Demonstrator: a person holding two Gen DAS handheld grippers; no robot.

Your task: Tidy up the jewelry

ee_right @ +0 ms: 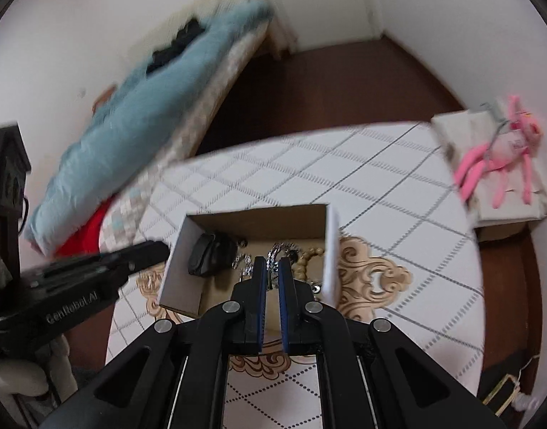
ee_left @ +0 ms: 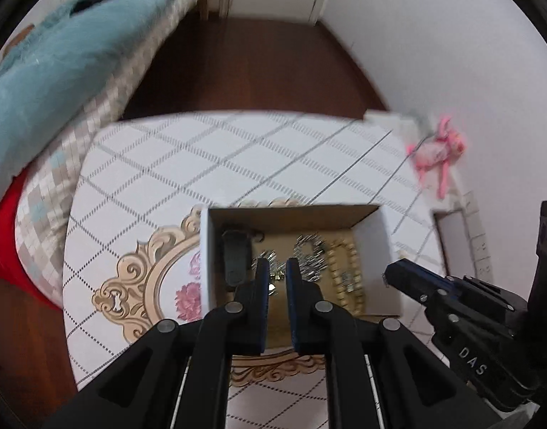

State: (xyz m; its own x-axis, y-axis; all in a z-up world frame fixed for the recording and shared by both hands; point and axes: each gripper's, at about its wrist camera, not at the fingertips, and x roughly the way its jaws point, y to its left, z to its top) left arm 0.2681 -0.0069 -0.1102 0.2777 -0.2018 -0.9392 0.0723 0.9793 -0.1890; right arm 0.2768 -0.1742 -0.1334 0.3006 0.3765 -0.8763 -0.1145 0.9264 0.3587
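Over the middle of the tablecloth (ee_left: 209,164), your left wrist view looks down into the open cardboard box (ee_left: 366,246), which sits on the ornate gold medallion print. Your left gripper (ee_left: 277,271) hangs above the box with its fingers a narrow gap apart, nothing between them. On the box floor lie a black clip (ee_left: 235,257) at the left wall, silver chains (ee_left: 311,255) in the middle and a beaded bracelet (ee_left: 346,271) toward the right wall. From the right wrist view, your right gripper (ee_right: 272,268) is over the same box (ee_right: 182,261), fingers nearly together, with the silver chains (ee_right: 282,250) just beyond the tips; whether it pinches them you cannot tell. A pink plush toy (ee_right: 506,153) lies beyond the far right edge.
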